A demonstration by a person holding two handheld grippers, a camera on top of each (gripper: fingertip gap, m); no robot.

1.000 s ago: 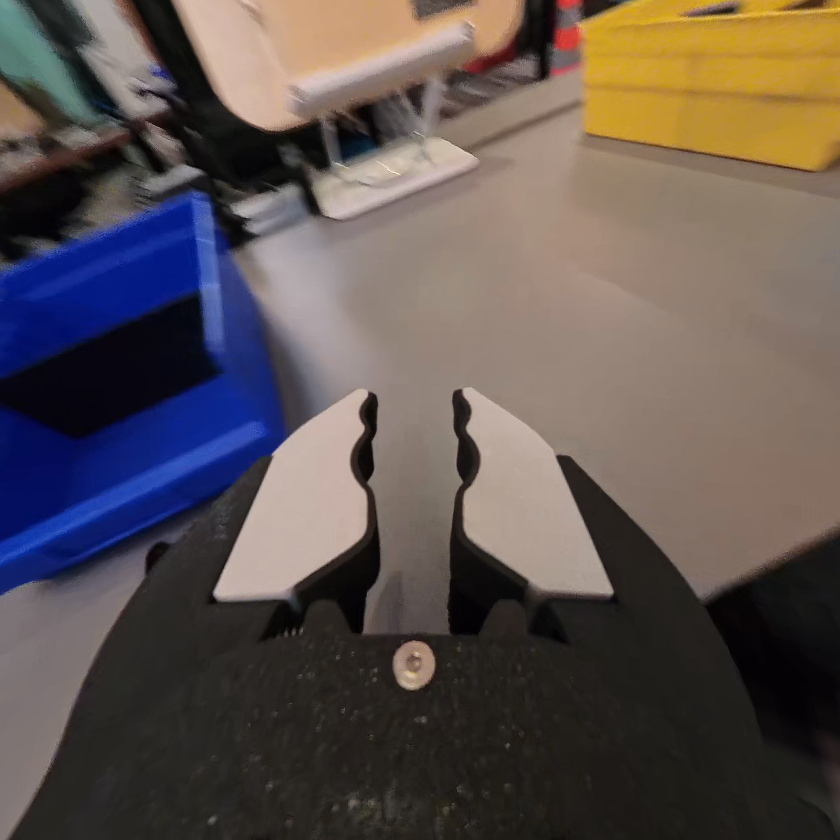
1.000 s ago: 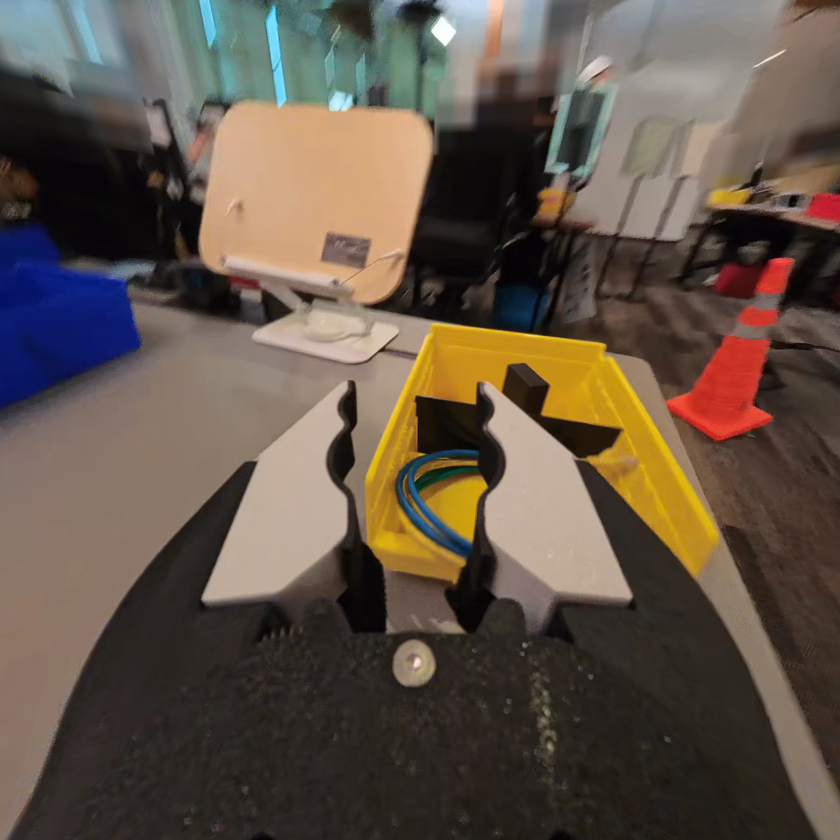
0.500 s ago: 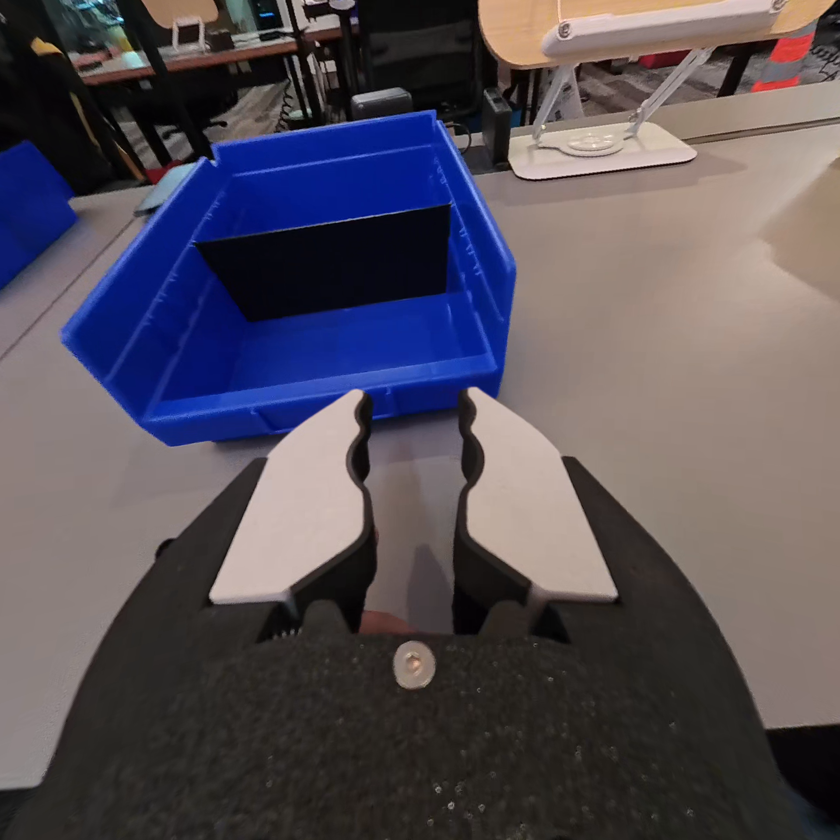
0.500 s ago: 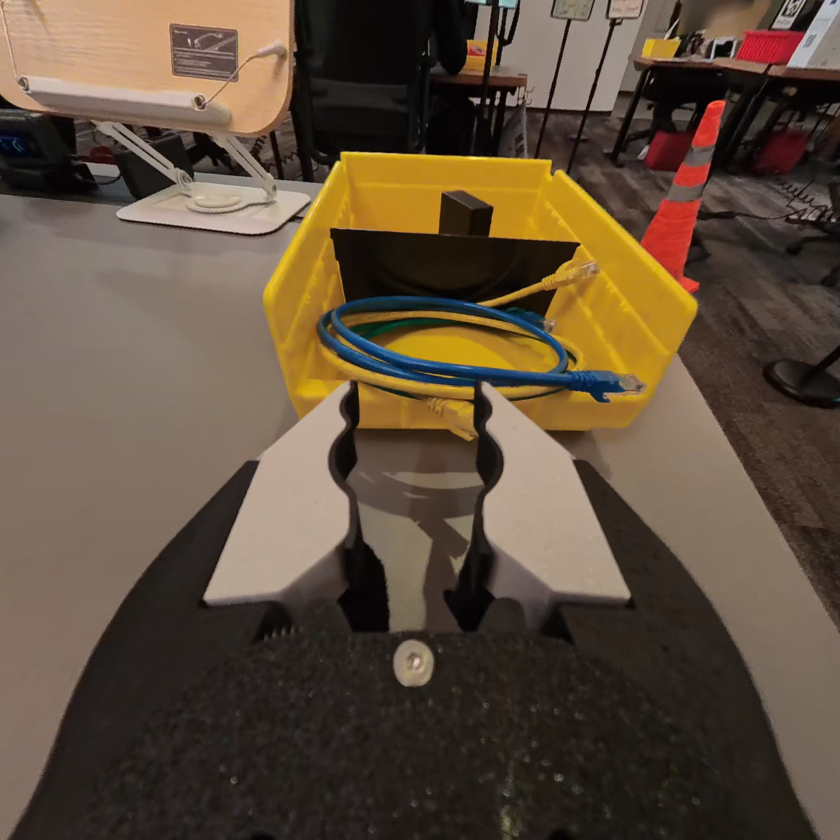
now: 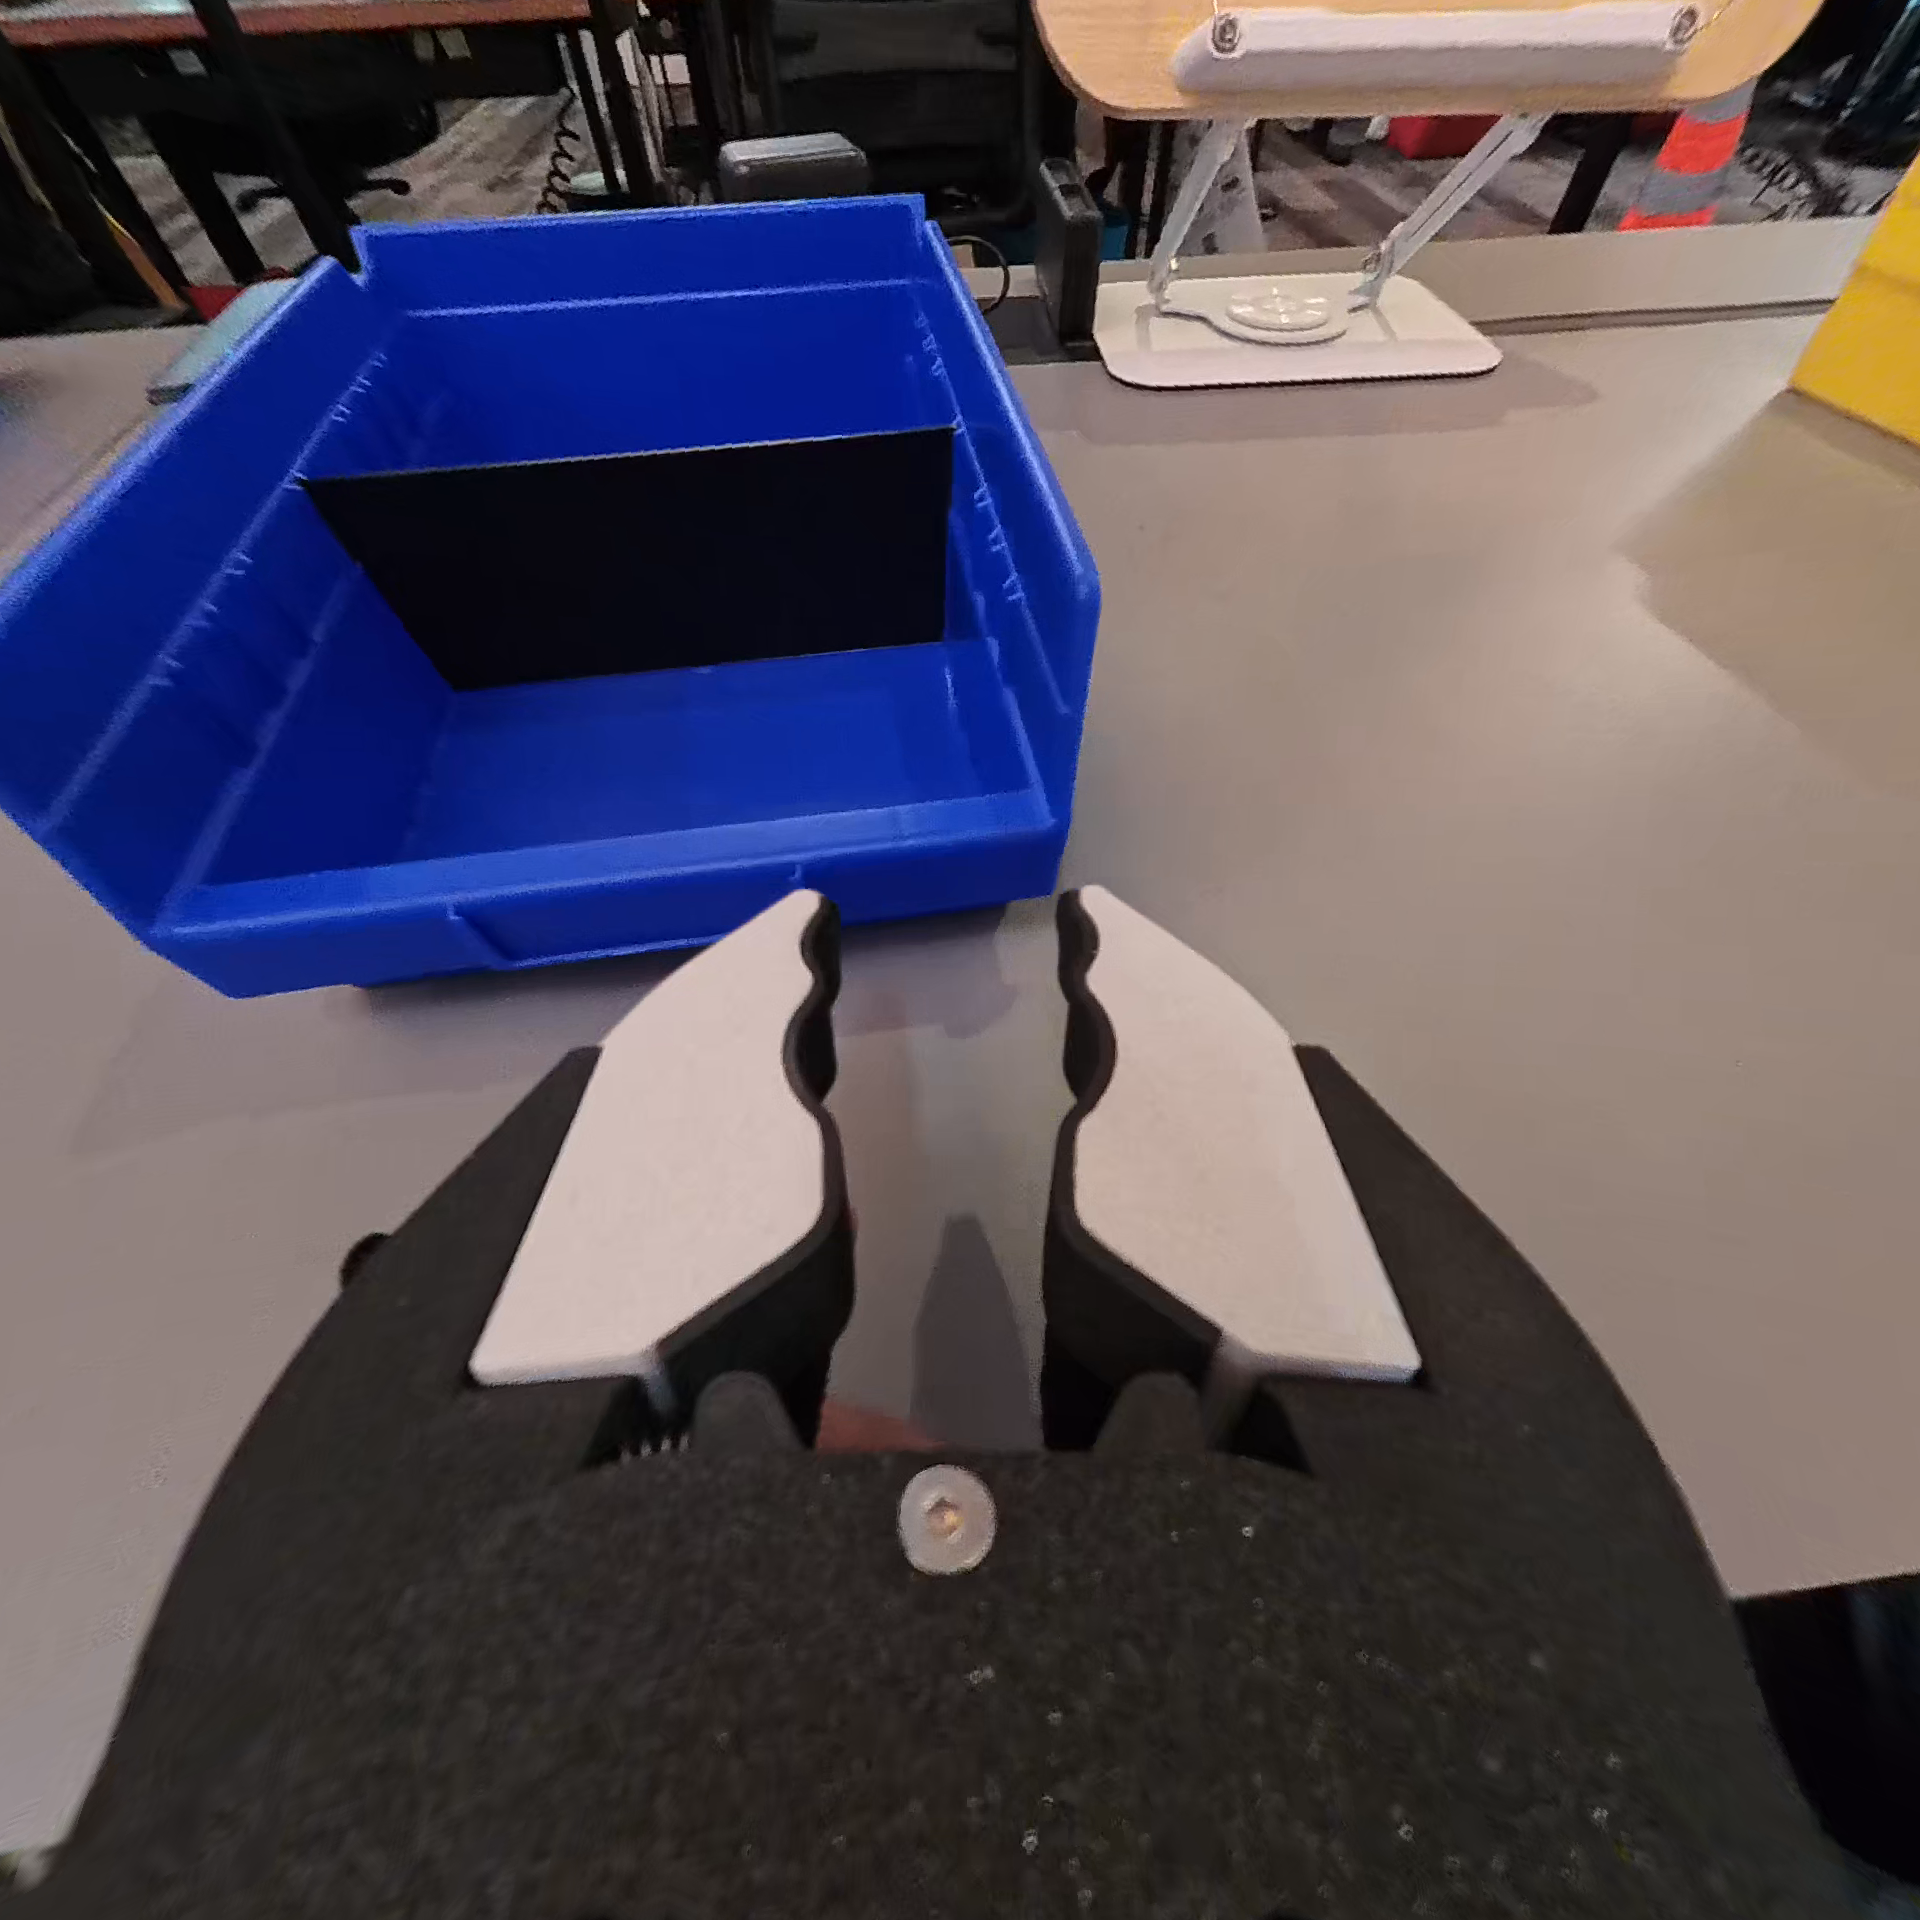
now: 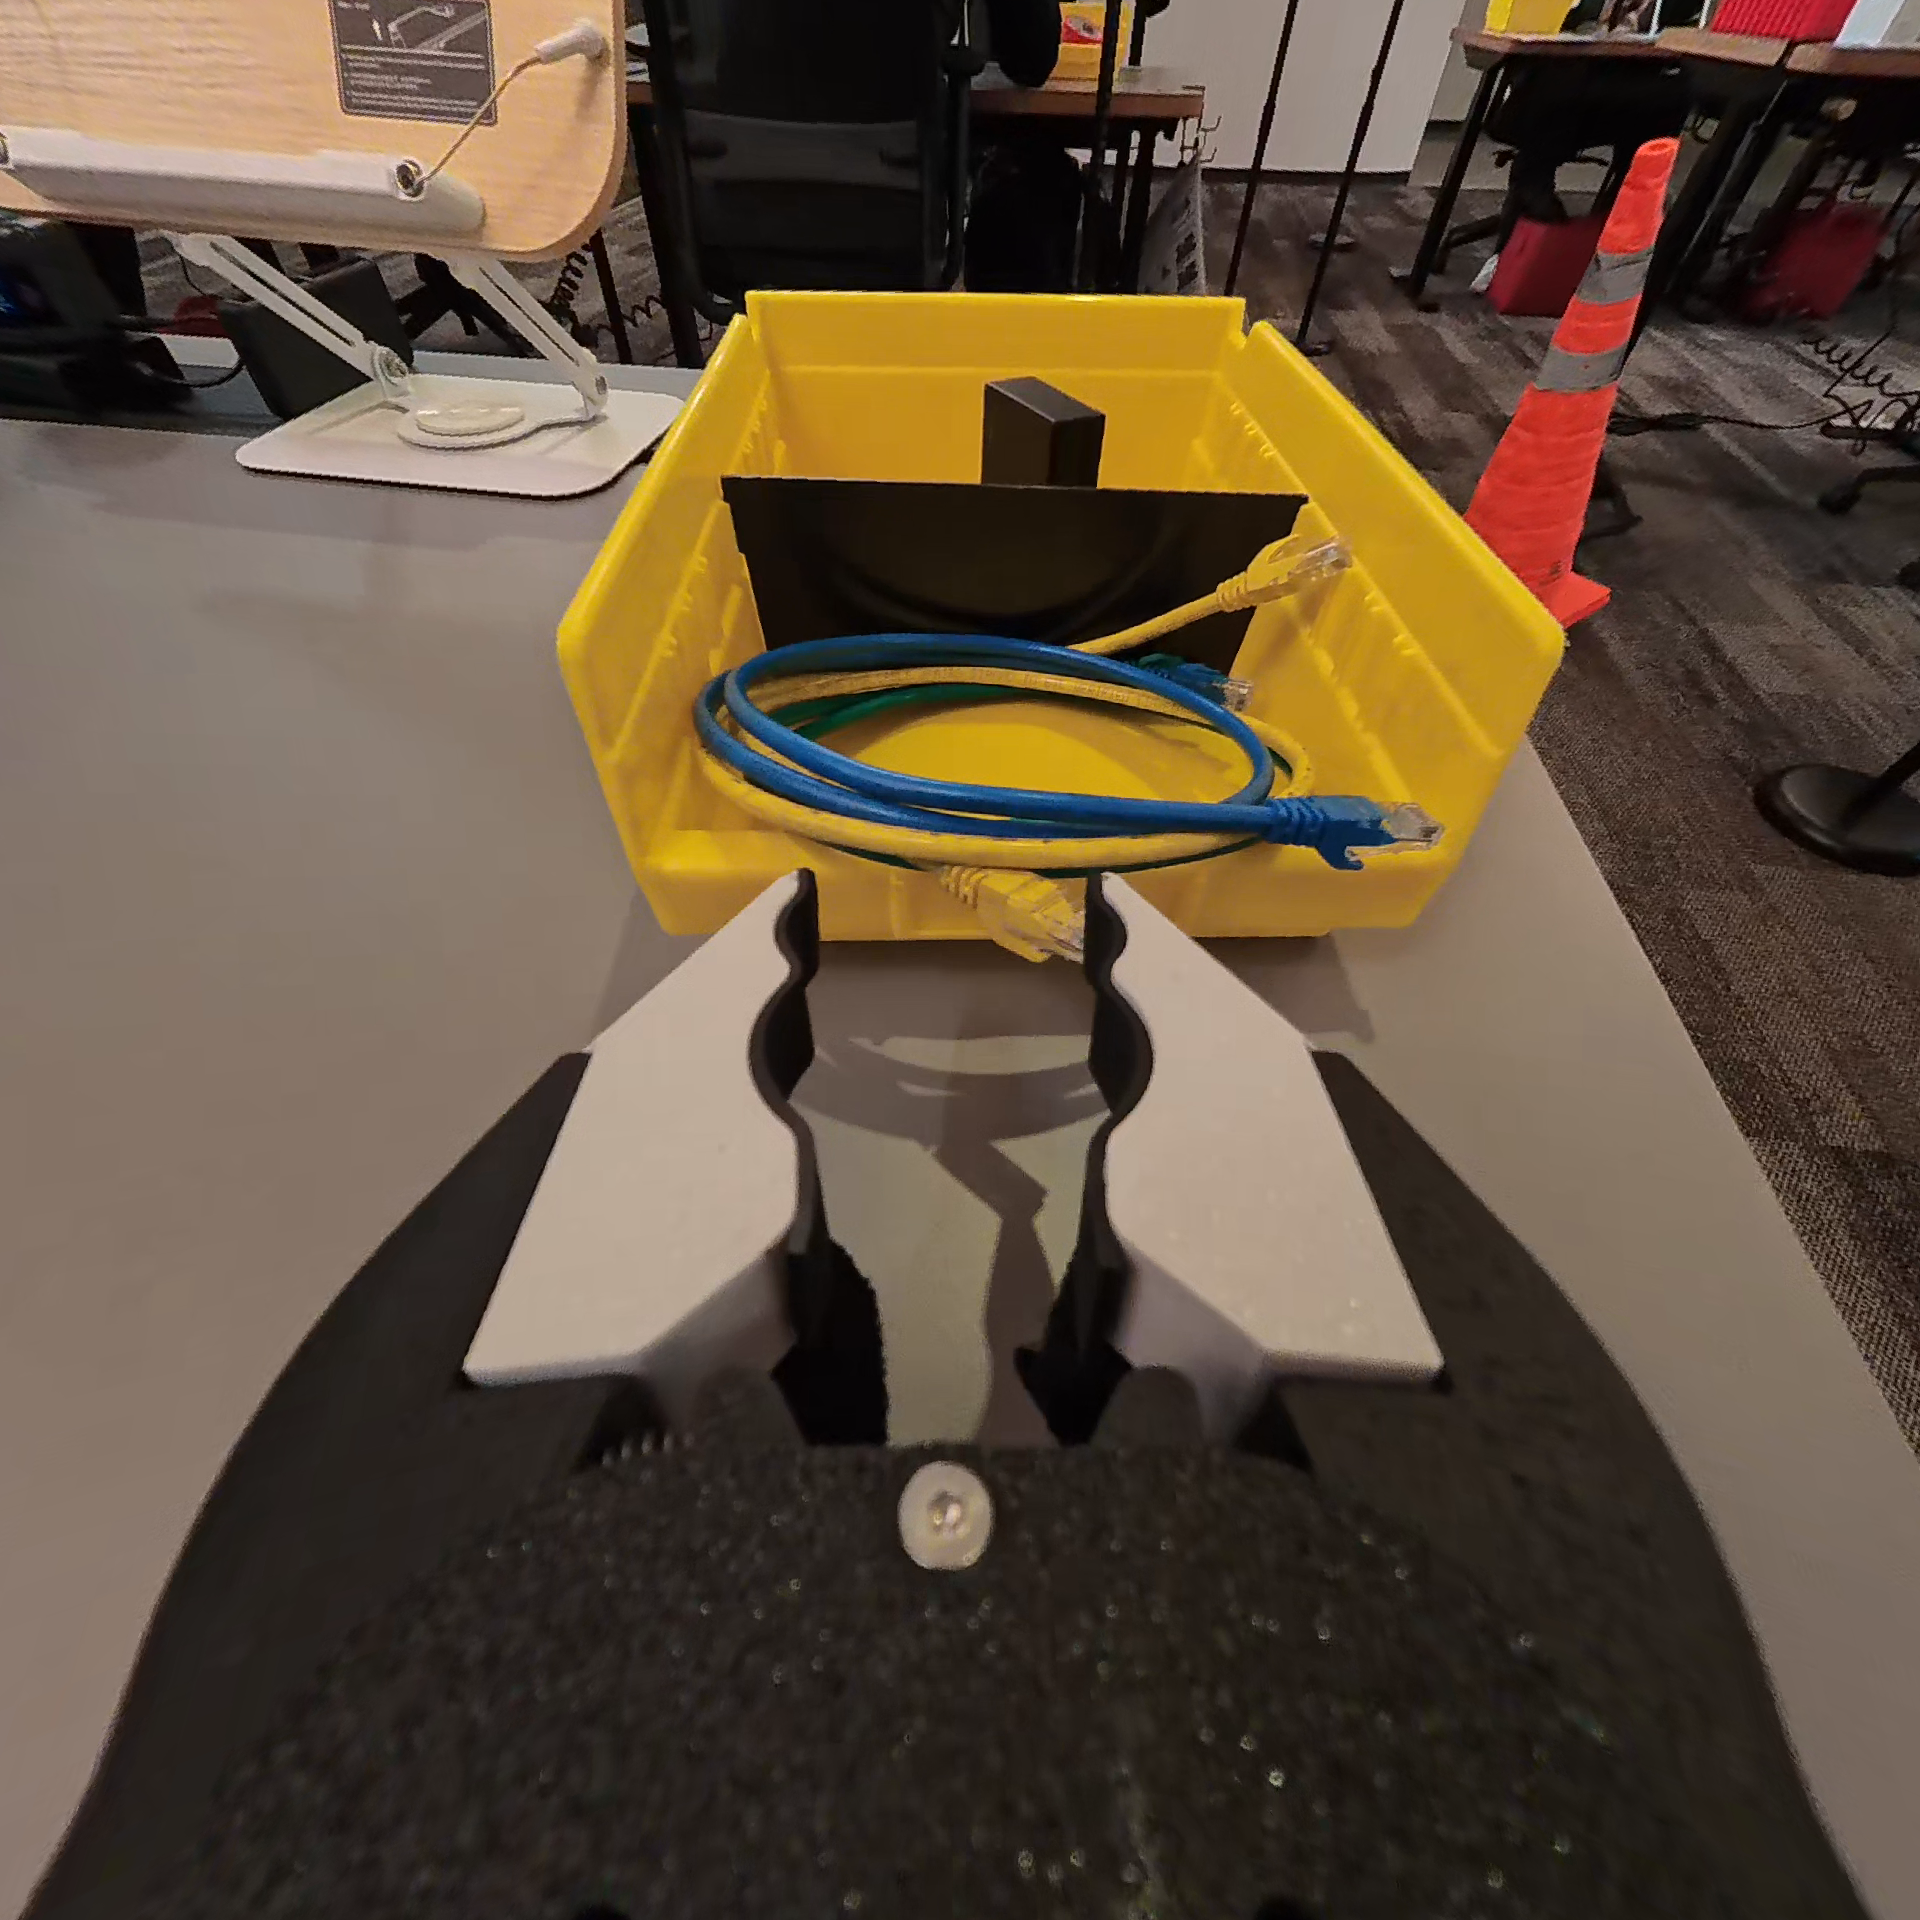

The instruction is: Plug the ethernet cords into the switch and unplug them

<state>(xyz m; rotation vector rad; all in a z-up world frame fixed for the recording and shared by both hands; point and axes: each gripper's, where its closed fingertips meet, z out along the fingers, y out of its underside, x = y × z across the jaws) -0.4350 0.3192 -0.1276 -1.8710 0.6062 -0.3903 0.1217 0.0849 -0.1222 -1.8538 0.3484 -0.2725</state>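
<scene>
In the right wrist view a yellow bin (image 6: 1382, 665) holds coiled ethernet cords: a blue cord (image 6: 935, 774), a yellow cord (image 6: 1164, 623) and a green cord (image 6: 831, 715). A yellow plug (image 6: 1023, 902) hangs over the bin's front lip, a blue plug (image 6: 1351, 826) rests on its right corner. A black box (image 6: 1042, 428) stands behind the bin's black divider (image 6: 997, 566). My right gripper (image 6: 951, 914) is open and empty, just short of the bin's front. My left gripper (image 5: 940, 925) is open and empty before an empty blue bin (image 5: 582, 883).
The grey table (image 5: 1455, 831) runs between the bins. A wooden board on a white stand (image 6: 457, 426) stands at the table's back; its base also shows in the left wrist view (image 5: 1288, 332). An orange cone (image 6: 1569, 395) stands on the floor right of the table edge.
Both views swung and settled: the left gripper now faces the blue bin, the right gripper has tilted down and come closer to the yellow bin. Both stay open.
</scene>
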